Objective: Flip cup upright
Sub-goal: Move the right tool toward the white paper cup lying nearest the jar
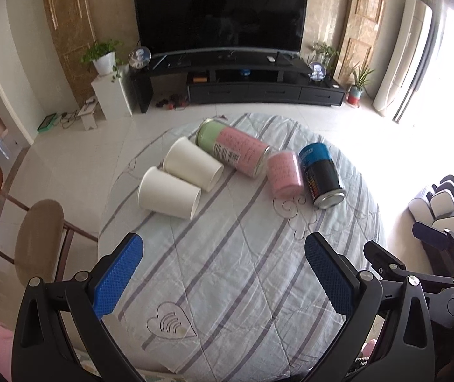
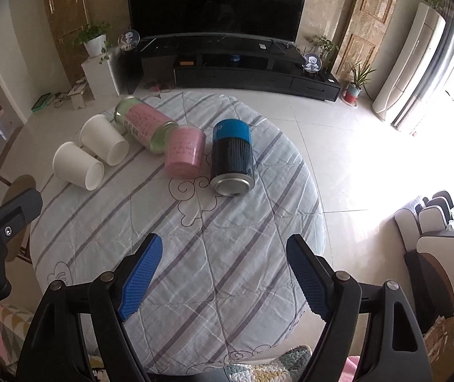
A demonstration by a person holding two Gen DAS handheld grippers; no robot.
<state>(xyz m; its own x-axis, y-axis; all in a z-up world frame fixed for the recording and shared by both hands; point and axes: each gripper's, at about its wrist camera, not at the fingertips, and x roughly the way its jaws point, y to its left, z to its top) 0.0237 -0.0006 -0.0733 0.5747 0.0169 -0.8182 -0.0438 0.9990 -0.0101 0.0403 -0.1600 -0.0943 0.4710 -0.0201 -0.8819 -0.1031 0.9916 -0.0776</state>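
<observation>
Two white paper cups lie on their sides on the round table, the nearer cup [image 1: 169, 193] [image 2: 79, 165] and the farther cup [image 1: 193, 163] [image 2: 105, 138], mouths facing lower right. A small pink cup [image 1: 284, 174] [image 2: 185, 151] also lies on its side. My left gripper [image 1: 223, 270] is open and empty above the near part of the table, well short of the cups. My right gripper [image 2: 225, 270] is open and empty, also near the front edge; it shows at the right in the left wrist view [image 1: 430, 232].
A green-and-pink can [image 1: 233, 148] [image 2: 145, 124] and a blue-and-black can [image 1: 322, 175] [image 2: 232, 157] lie on their sides on the striped tablecloth [image 1: 227, 270] [image 2: 211, 238]. Wooden chairs [image 1: 36, 238] stand left of the table. A TV stand [image 1: 242, 82] is behind.
</observation>
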